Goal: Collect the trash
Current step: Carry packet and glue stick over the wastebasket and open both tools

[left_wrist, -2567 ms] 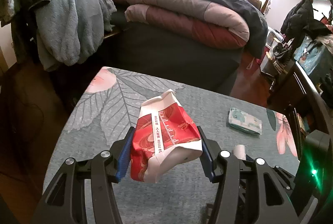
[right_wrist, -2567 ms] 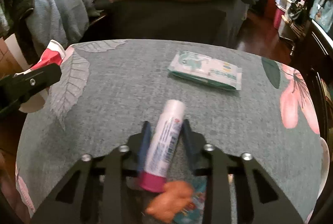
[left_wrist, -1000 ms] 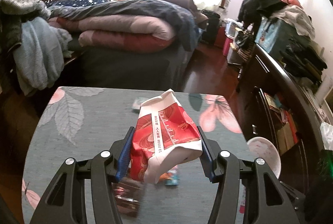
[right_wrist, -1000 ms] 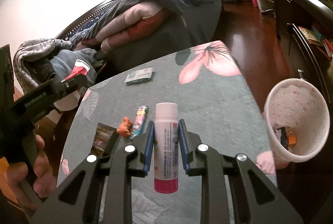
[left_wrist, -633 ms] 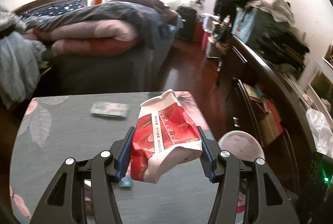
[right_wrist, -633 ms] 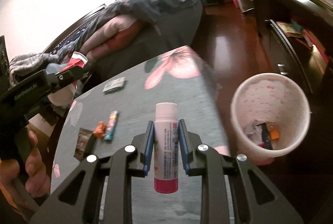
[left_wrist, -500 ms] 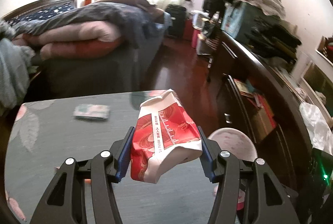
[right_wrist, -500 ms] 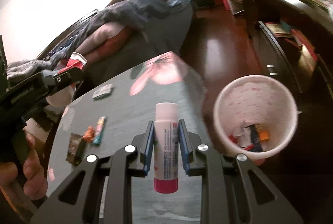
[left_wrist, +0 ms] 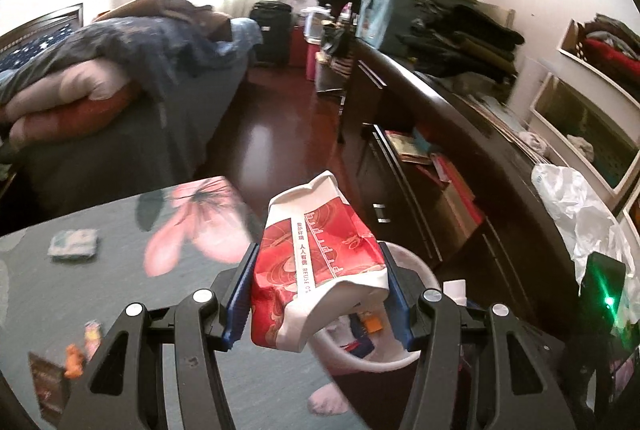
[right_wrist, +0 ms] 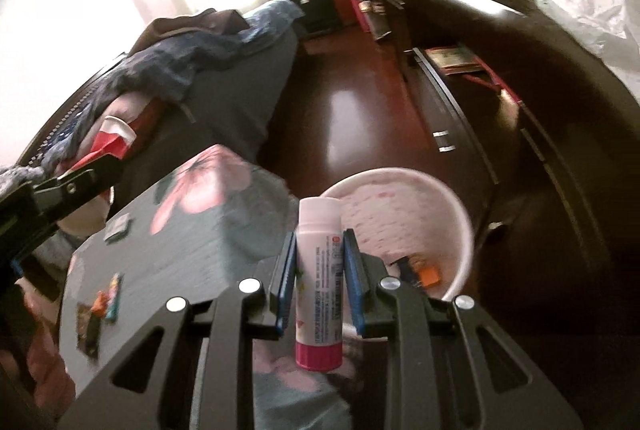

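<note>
My left gripper [left_wrist: 316, 278] is shut on a crumpled red and white paper cup [left_wrist: 312, 262], held in the air above the table's right edge. Behind it stands a pale pink trash bin [left_wrist: 416, 270] on the floor with some scraps inside. My right gripper [right_wrist: 318, 258] is shut on a white tube with a pink cap [right_wrist: 319, 282], just left of the bin [right_wrist: 448, 206]. The left gripper and its cup [right_wrist: 114, 136] also show at the left of the right wrist view.
The grey floral table [left_wrist: 120, 270] holds a tissue pack [left_wrist: 74, 244] and small wrappers [left_wrist: 76, 358]. A dark dresser [left_wrist: 440, 150] stands right of the bin, a bed [left_wrist: 120, 102] behind the table. A white plastic bag [left_wrist: 572, 206] lies on the dresser.
Both grippers have swung right from over the table toward the bin, still holding the cup and the tube. The bin now fills more of both views.
</note>
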